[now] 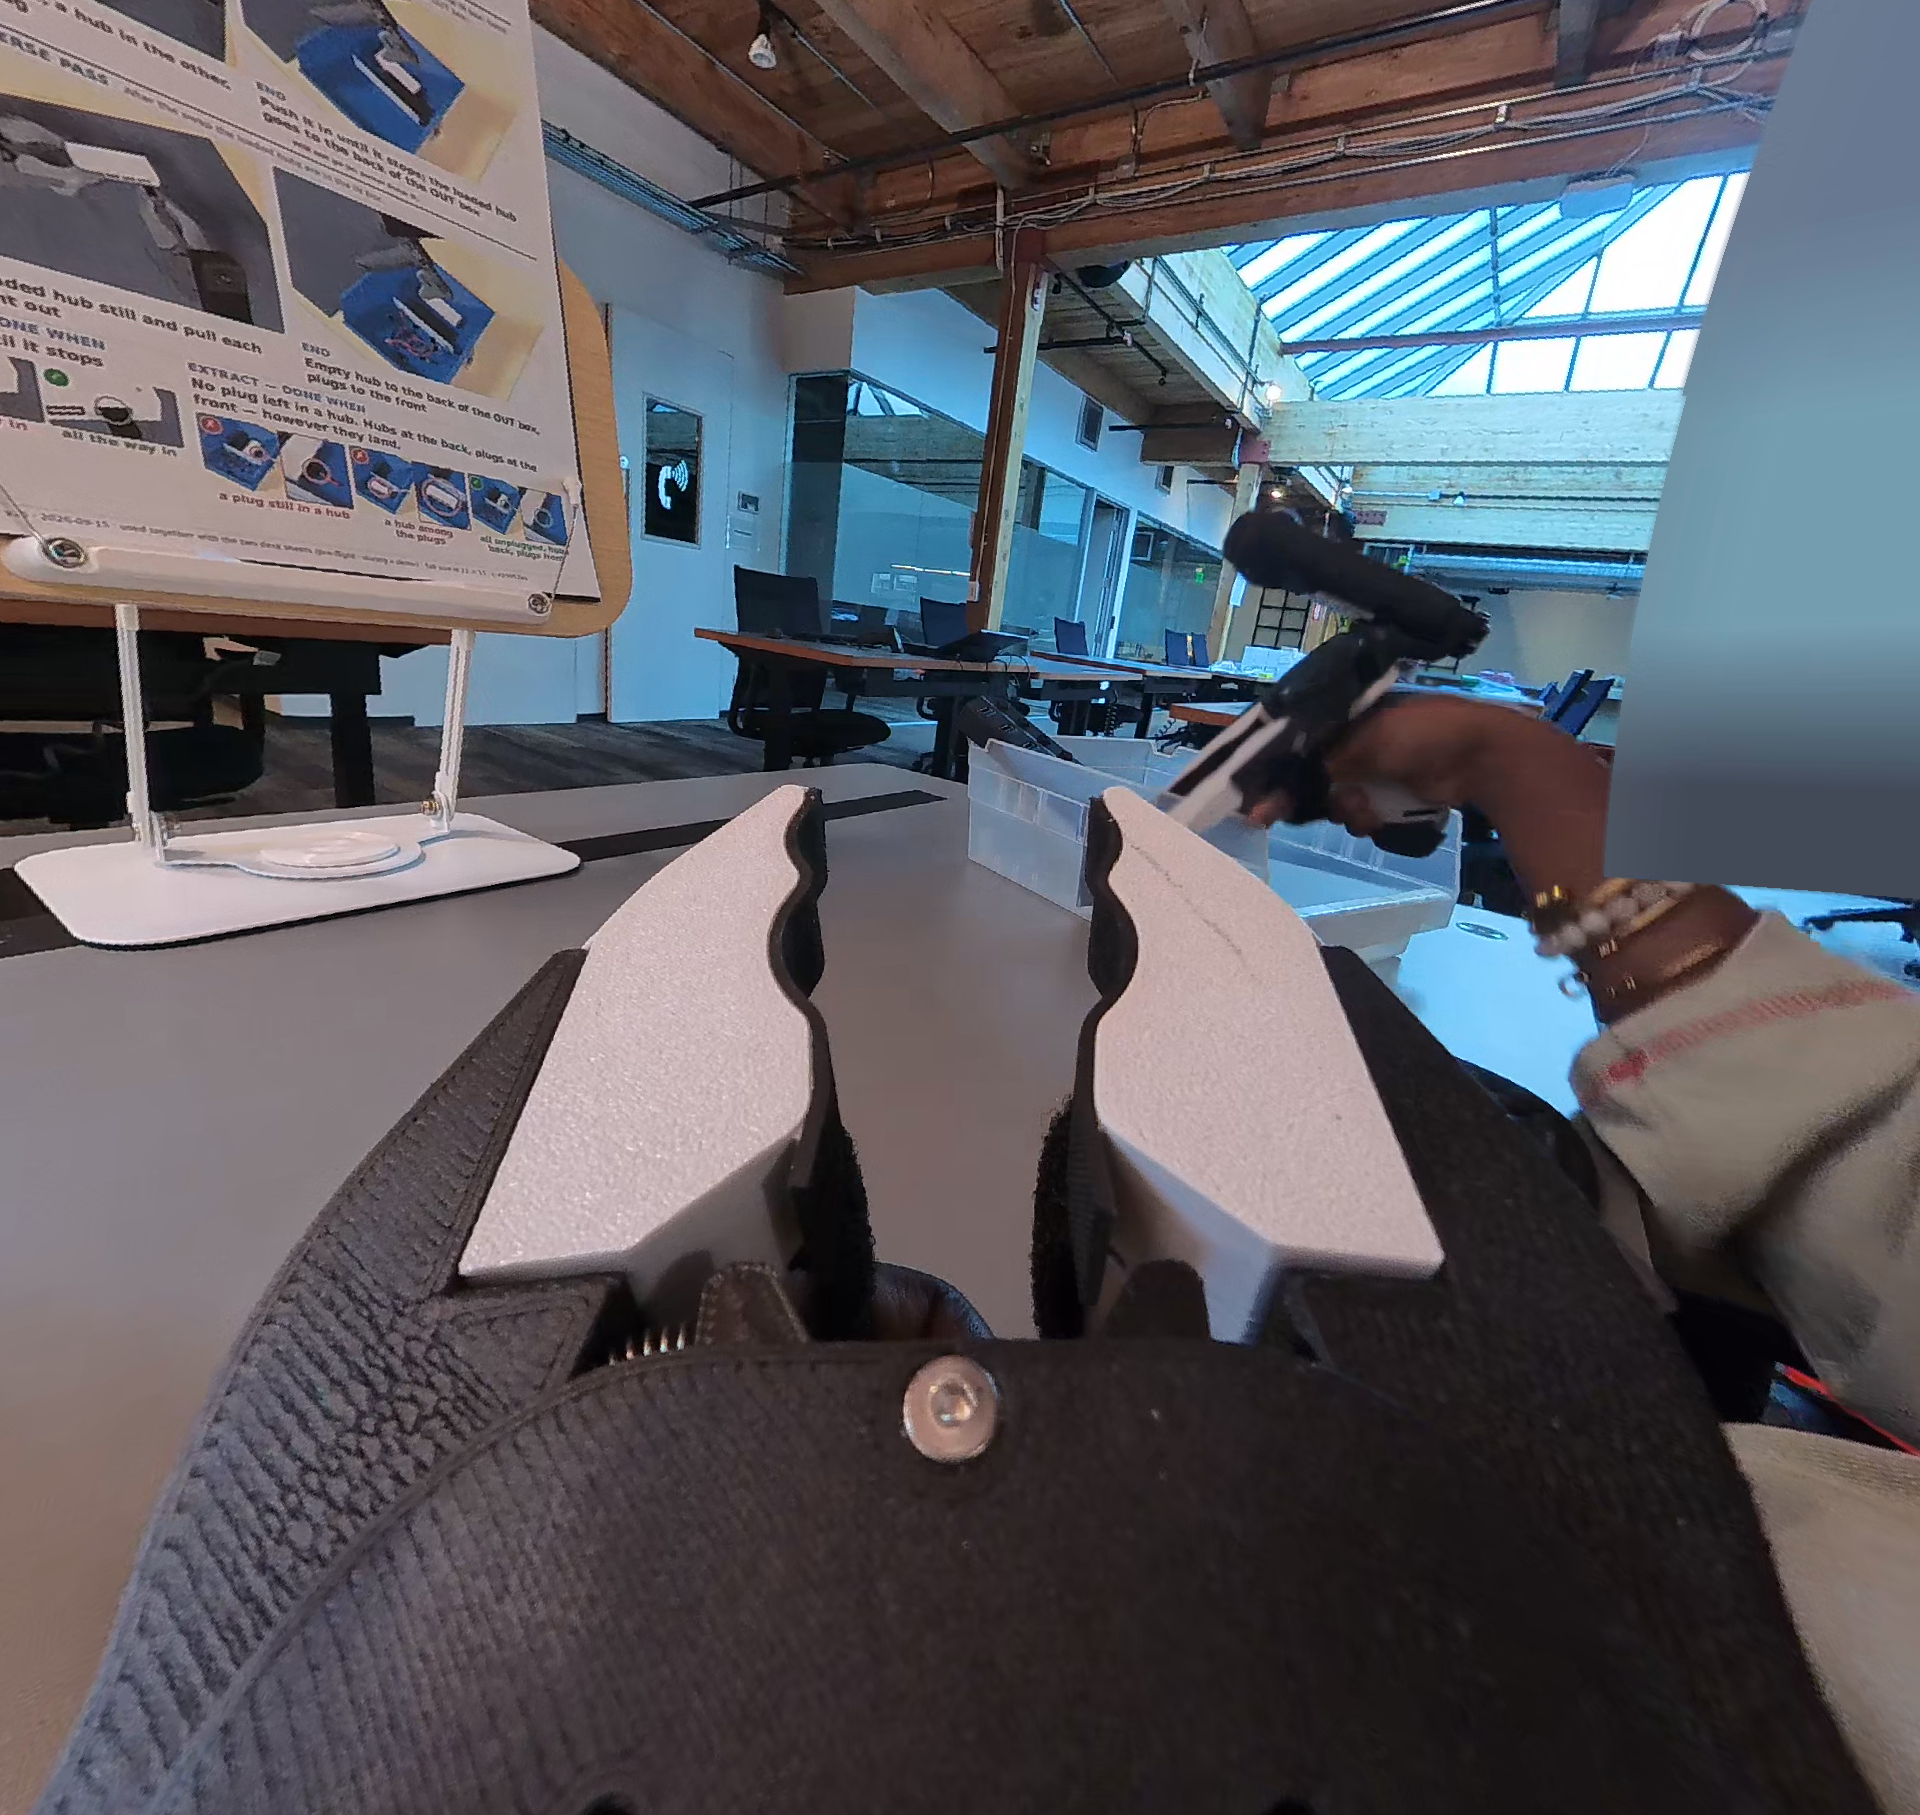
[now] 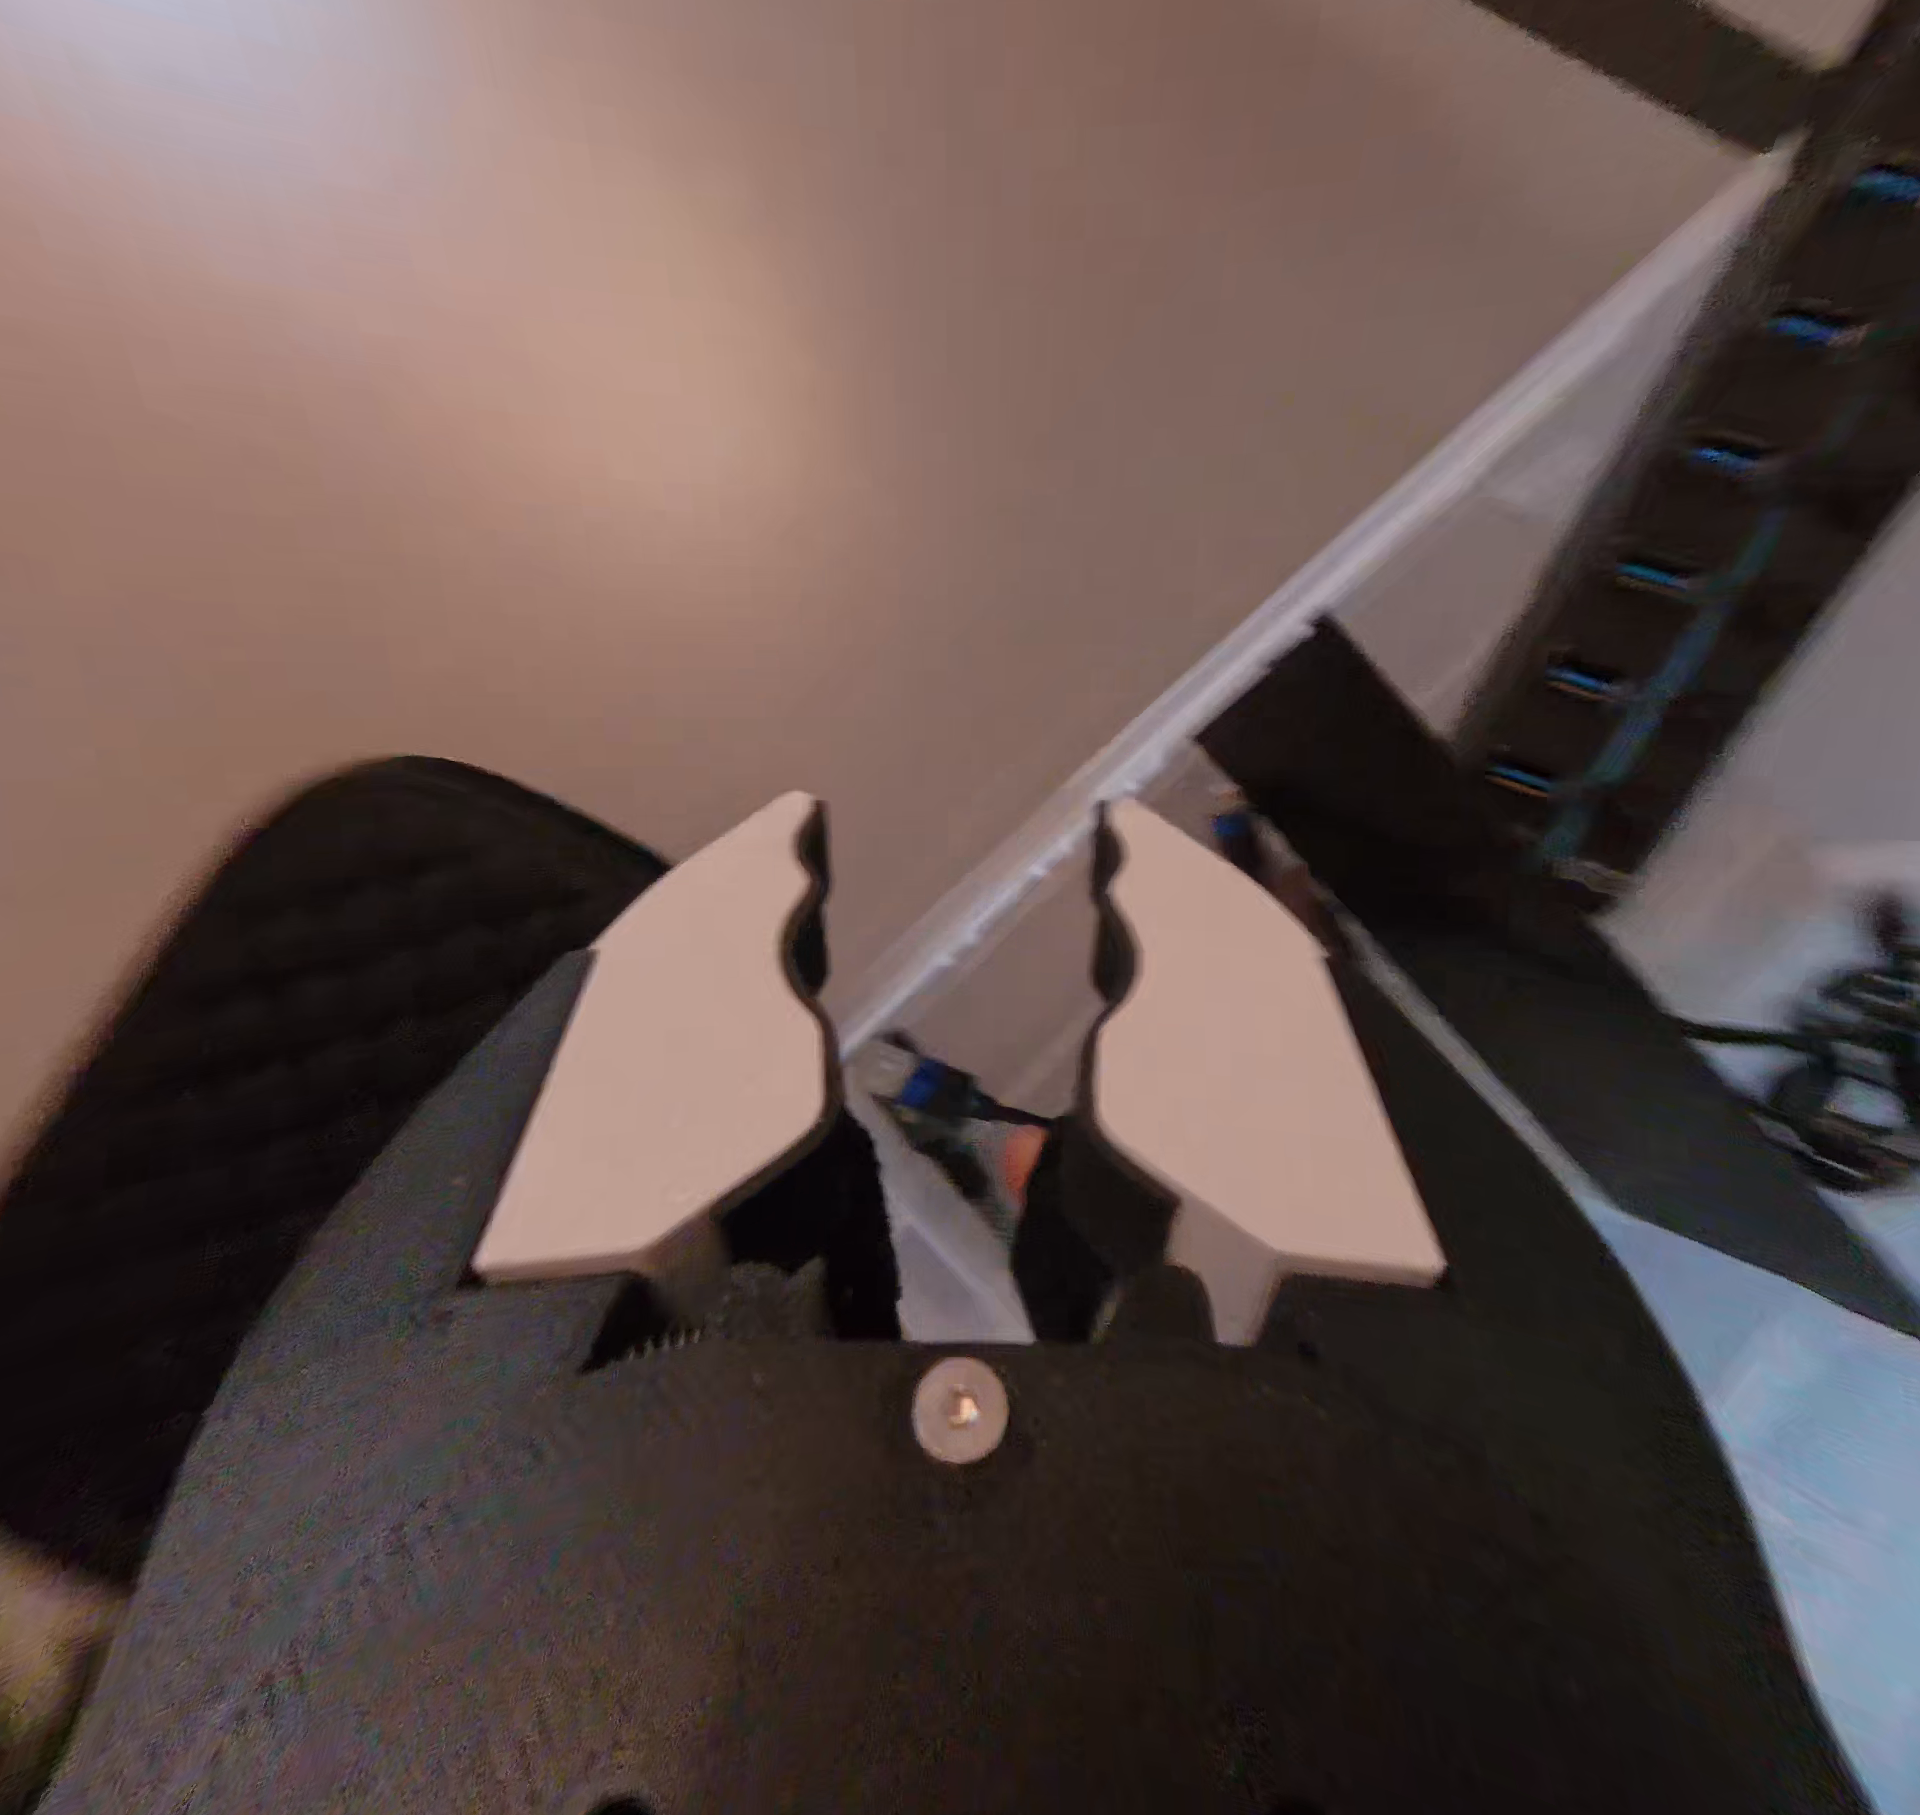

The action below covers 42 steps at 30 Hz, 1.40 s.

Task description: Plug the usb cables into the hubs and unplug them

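Left hand-held gripper point(image 1: 956, 820): spread, nothing between its fingers; it hovers low over the bare grey counter point(image 1: 312, 1090), pointing across it.

Right hand-held gripper point(image 2: 961, 830): spread and empty too; it tips down over the edge of a clear plastic bin point(image 2: 1195, 726). In the left wrist view it shows ahead and to the right of the left one, held in a person's hand point(image 1: 1455, 778) that reaches into the bin.

USB plug point(image 2: 914, 1079): one silver-and-blue plug lies in the bin, just under and between the right fingers, close to their roots. A dark lead runs back from it.

USB hub point(image 2: 1704, 477): one long black hub stands in the bin beyond the right fingertips, up and to the right. I count six blue ports along it, all looking vacant, though the picture is blurred.

Loose cables point(image 2: 1860, 1069): a dark tangle lies off to the right of that gripper, well apart from the hub; the number cannot be told.

Progress: I judge the task barely begun or between rounds. No plug seems to sit in the hub and neither gripper holds anything. Left to do: pick up a plug, steady the hub, push in, then pull out.

Instruction sheet point(image 1: 260, 238): one printed sheet on a white stand point(image 1: 291, 861), ahead and left of the left gripper.

Far: office desks and chairs beyond the counter.
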Each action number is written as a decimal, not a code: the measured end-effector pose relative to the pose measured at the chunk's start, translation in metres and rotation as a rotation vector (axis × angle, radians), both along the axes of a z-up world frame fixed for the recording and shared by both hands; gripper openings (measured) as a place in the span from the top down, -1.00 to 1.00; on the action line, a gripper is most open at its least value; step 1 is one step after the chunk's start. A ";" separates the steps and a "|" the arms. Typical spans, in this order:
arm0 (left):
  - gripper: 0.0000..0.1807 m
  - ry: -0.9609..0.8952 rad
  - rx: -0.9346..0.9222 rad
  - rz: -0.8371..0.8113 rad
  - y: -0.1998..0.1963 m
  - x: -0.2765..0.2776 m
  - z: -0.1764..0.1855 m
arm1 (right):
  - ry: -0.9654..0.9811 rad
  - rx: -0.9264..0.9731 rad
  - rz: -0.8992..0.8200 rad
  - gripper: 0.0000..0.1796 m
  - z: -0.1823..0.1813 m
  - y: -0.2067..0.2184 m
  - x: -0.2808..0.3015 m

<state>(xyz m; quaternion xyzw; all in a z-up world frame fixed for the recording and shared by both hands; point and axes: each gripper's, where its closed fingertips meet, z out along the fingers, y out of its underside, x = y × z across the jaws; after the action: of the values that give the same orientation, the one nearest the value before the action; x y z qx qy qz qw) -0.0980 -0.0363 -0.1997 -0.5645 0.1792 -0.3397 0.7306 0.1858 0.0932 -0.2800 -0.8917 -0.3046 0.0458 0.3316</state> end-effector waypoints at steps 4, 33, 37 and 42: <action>0.46 0.004 0.006 0.002 0.000 0.000 0.000 | -0.201 0.068 0.026 0.56 0.000 0.001 0.002; 0.47 0.430 -0.045 0.114 -0.038 -0.069 0.047 | 0.606 0.903 0.699 -0.06 0.094 -0.116 -0.165; 0.41 0.661 -0.294 0.279 -0.033 -0.160 0.038 | 0.765 0.727 0.852 -0.31 0.064 -0.136 -0.217; 0.01 0.682 -0.366 0.444 0.004 -0.252 0.061 | 0.787 0.691 0.937 -0.57 0.052 -0.151 -0.241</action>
<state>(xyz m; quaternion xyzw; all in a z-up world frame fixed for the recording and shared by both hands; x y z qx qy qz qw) -0.3502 -0.0323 -0.1387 -0.7891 0.2214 0.0049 0.5729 -0.0555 -0.0575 -0.2275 -0.4275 -0.5110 0.4039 0.6269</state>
